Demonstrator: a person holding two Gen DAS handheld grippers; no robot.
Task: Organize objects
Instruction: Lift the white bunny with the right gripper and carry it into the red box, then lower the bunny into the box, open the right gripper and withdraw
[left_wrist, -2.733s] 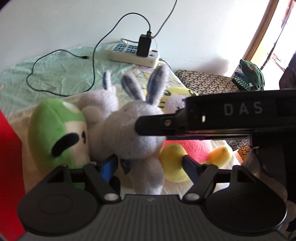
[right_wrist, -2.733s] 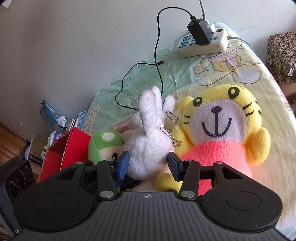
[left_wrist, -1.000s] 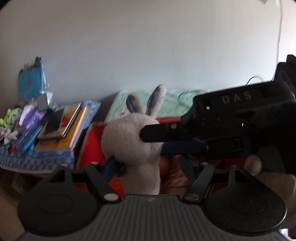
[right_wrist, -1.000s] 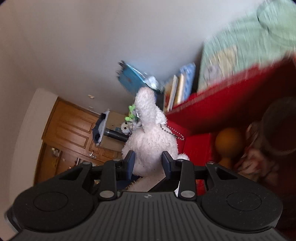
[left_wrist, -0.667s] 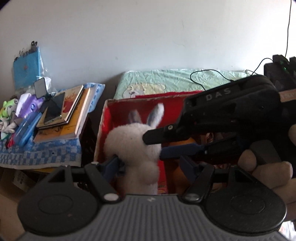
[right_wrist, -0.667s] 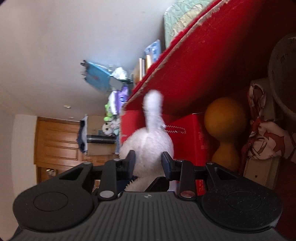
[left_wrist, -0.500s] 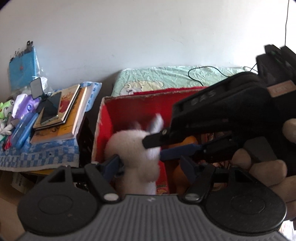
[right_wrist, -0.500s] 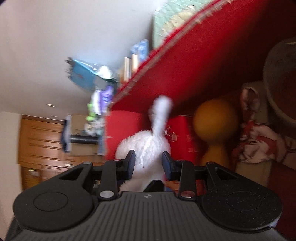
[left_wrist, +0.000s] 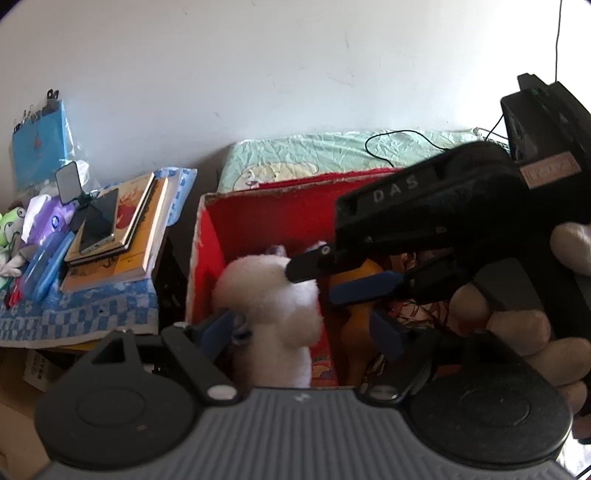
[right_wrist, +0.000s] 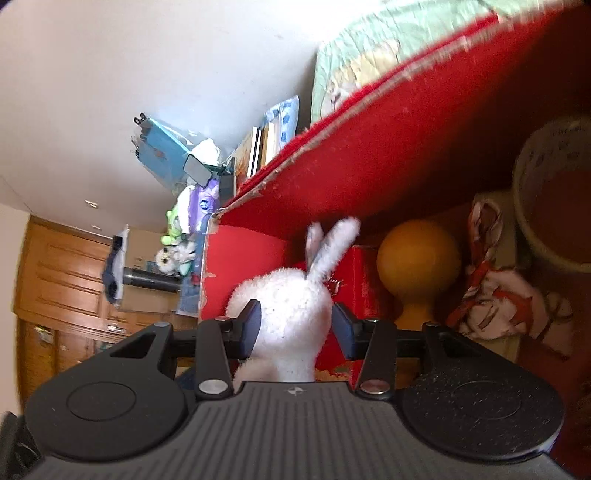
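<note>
White plush rabbit (right_wrist: 284, 306): soft and fluffy, with two ears pointing up; it sits at the near left end of the red box, between the fingers of both claws.
Right claw (right_wrist: 295, 328): its blue-padded fingers stand spread on either side of the rabbit's head, the pads just beside the fur; the view does not show whether they touch it. In the left wrist view this claw (left_wrist: 332, 273) reaches in from the right, one black and one blue finger apart, the black tip against the rabbit's head.
Left claw (left_wrist: 306, 328): spread wide; the left pad lies close to the rabbit's (left_wrist: 273, 302) body, the right pad is well apart from it.
Person's hand (left_wrist: 517, 321): wrapped round the handle of the right claw, at the right edge of the left wrist view.
Red box (right_wrist: 369, 155): open at the top, with worn cardboard edges.
Orange ball-topped object (right_wrist: 419, 258): upright inside the box, just right of the rabbit.
Red and white patterned cloth (right_wrist: 491, 295): bunched further right in the box.
Pale round container (right_wrist: 554, 192): at the box's far right.
Bed (left_wrist: 332, 158): pale green printed sheet, directly behind the box.
Books (left_wrist: 122, 236): stacked on a blue checked cloth (left_wrist: 74, 310) left of the box, a phone (left_wrist: 98, 221) lying on top.
</note>
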